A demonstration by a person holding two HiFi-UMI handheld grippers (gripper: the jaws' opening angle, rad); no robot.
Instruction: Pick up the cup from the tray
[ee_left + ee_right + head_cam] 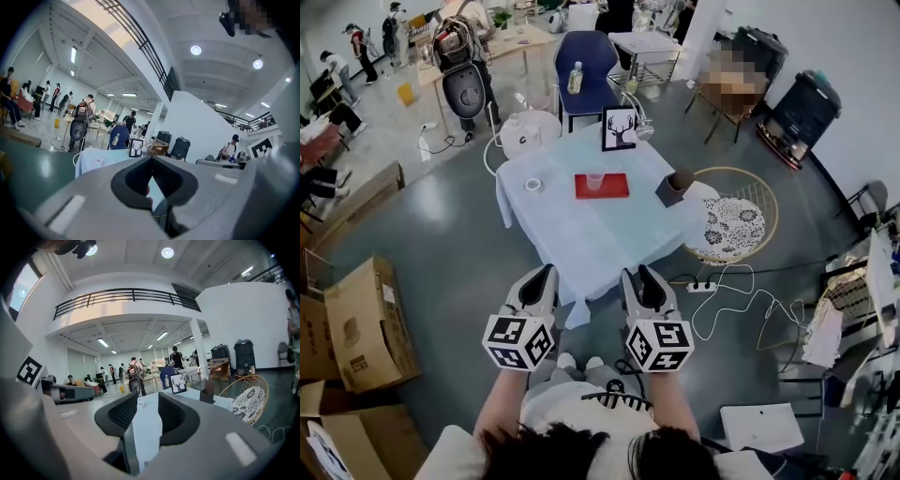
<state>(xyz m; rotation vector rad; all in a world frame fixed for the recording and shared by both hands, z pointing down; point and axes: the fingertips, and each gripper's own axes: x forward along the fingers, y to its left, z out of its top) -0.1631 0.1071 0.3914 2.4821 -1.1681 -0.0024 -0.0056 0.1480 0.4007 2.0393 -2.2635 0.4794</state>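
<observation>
The cup (594, 181) stood, upright as far as I could tell from that far off, on the red tray (617, 190) in the middle of the cloth-covered table (581, 244), untouched. Both grippers hung well short of the table's near edge: the left gripper (546, 273) with its jaws closed on nothing, the right gripper (638, 275) with its jaws partly parted and empty. The approach, grasp and lift were all yet to do.

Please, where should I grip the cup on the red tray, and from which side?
Probably best: grip the cup by its side wall near mid-height, coming level from the near edge of the table. It stands upright and alone on the red tray, with the picture frame behind it.
</observation>
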